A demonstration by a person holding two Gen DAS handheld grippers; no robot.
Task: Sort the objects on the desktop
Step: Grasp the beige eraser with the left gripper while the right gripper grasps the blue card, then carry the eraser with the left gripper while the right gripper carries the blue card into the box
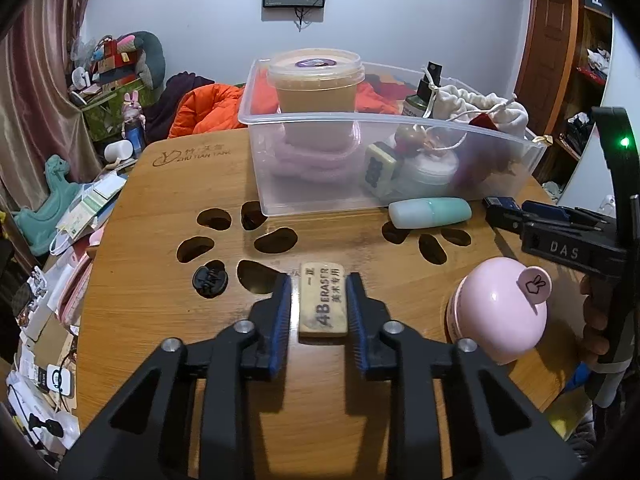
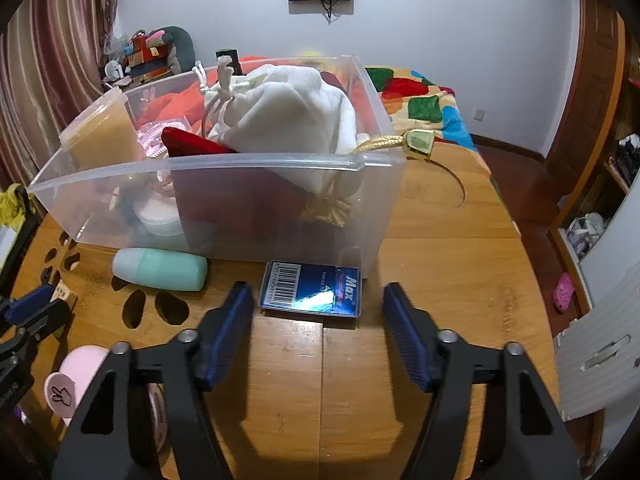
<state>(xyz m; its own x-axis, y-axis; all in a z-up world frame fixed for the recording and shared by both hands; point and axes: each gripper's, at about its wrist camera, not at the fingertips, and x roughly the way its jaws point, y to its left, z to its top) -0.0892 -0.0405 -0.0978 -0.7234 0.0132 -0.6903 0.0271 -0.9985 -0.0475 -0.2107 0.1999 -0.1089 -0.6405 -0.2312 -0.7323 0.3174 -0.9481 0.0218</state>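
Observation:
A beige 4B eraser (image 1: 323, 300) lies on the wooden table (image 1: 160, 320) between the blue pads of my left gripper (image 1: 319, 284); the pads sit tight against both its sides. My right gripper (image 2: 318, 300) is open, its fingertips just short of a blue Max staple box (image 2: 311, 292) lying flat in front of the clear plastic bin (image 2: 280, 168). The right gripper also shows at the right of the left wrist view (image 1: 504, 210). A mint roll-on bottle (image 2: 160, 269) lies against the bin's front wall.
A pink round jar (image 1: 500, 314) stands at the table's right front. A black clip (image 1: 210, 279) lies left of the eraser. The bin holds a tan tub (image 1: 316, 80), a white pouch (image 2: 288, 120), a spray bottle (image 1: 422, 92) and small items. Cutout holes (image 1: 276, 240) pierce the tabletop.

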